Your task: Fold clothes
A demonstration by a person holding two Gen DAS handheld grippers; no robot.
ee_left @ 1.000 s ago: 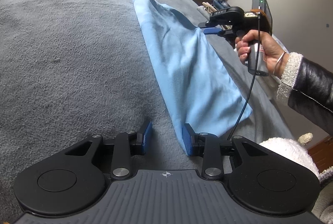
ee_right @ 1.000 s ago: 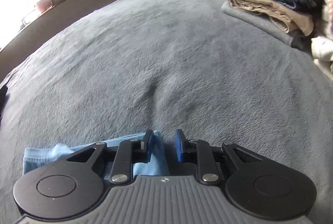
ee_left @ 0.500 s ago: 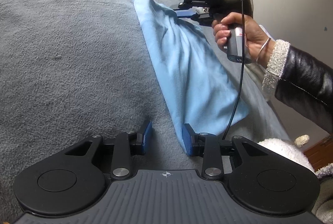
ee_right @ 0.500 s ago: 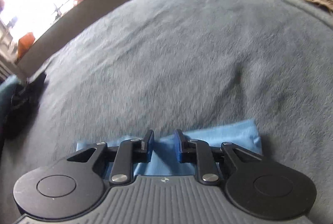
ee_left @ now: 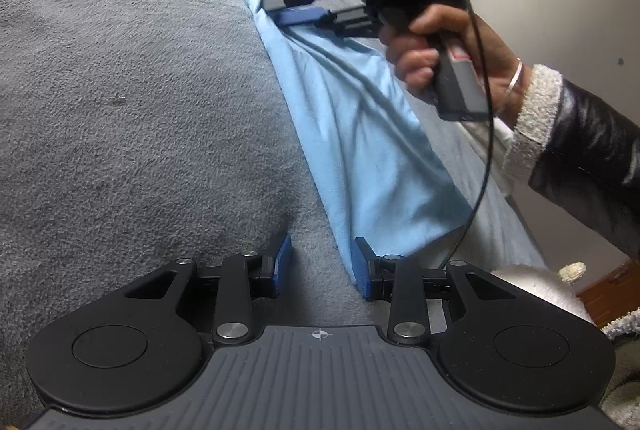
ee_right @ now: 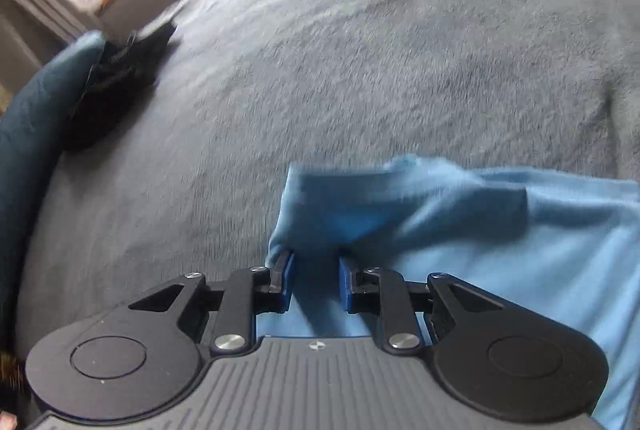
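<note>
Light blue garment (ee_left: 360,134) stretched in a long strip across the grey bed (ee_left: 140,102) at frame centre, left claw (ee_left: 320,264) part-open beside its near corner, holding nothing, right claw (ee_left: 280,8) at upper centre, part-closed over the far end, grip unclear

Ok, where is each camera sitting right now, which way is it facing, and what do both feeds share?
Left wrist: sits on the left gripper, looks along the light blue garment toward the right gripper, the person's hand and sleeve.
Right wrist: sits on the right gripper, looks down across the grey blanket; only its own fingers show.
Shared: the garment, blanket and right gripper.
</note>
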